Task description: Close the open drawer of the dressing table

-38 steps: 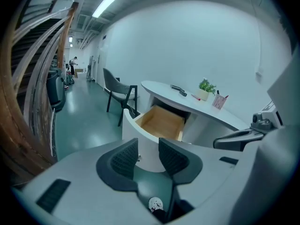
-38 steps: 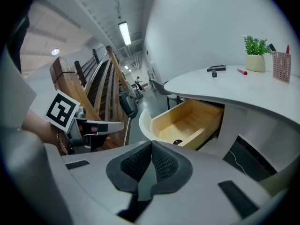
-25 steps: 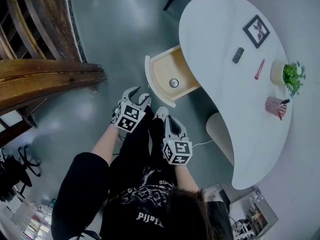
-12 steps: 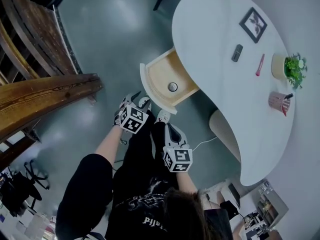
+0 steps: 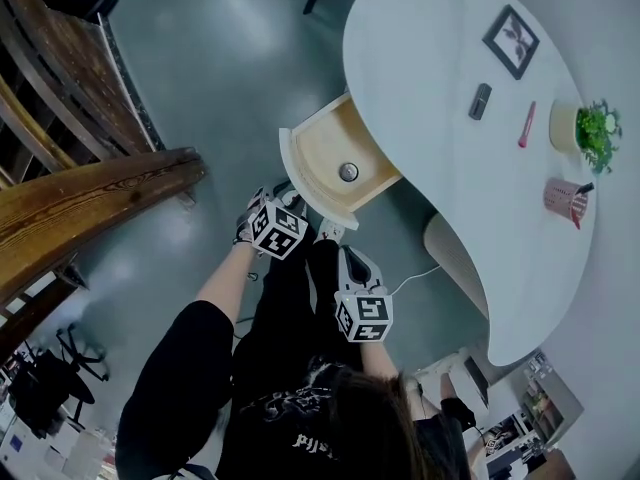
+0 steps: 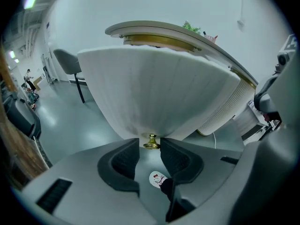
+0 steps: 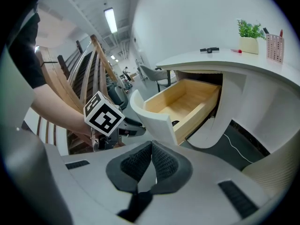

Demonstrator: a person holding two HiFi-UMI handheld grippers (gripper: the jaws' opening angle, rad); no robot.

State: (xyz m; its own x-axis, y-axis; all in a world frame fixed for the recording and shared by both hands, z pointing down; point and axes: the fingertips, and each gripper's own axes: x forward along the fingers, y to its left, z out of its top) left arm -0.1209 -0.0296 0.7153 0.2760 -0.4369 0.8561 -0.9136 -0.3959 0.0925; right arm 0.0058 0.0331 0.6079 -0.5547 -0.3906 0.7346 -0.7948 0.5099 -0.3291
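**Drawer [image 5: 322,148] left open, left gripper [image 6: 150,150] brought to its brass knob [image 6: 151,142]**

The drawer was seen pulled well out from under the white, kidney-shaped tabletop [image 5: 430,78]. Its box was made of pale, smooth wood, and its front panel [image 6: 159,88] was a curved white face with fine vertical ribbing. A small round object [image 5: 348,172] was seen lying on the drawer's wooden bottom.

The knob, small, polished and flared at its foot, was fixed low on the front panel. It was framed in the gap at the tips of the left gripper's fingers [image 6: 123,162], which were dark ribbed pads set in grey shells. These fingers had just been closing but were held apart. A sliver of space was seen on the knob's left side, and contact on its right could not be judged.

The right gripper [image 7: 151,149] was held back from the drawer, its textured fingers [image 7: 136,165] brought together at the tips with nothing between them.

On the tabletop, well apart from the drawer, a black-framed picture [image 5: 511,41], a small dark oblong [image 5: 480,101], a pink stick [image 5: 525,124], a leafy potted plant [image 5: 592,133] and a pink holder [image 5: 563,200] were laid out. A glossy grey-green floor [image 5: 220,58] and a varnished wooden stair rail [image 5: 90,193] were seen to the left.
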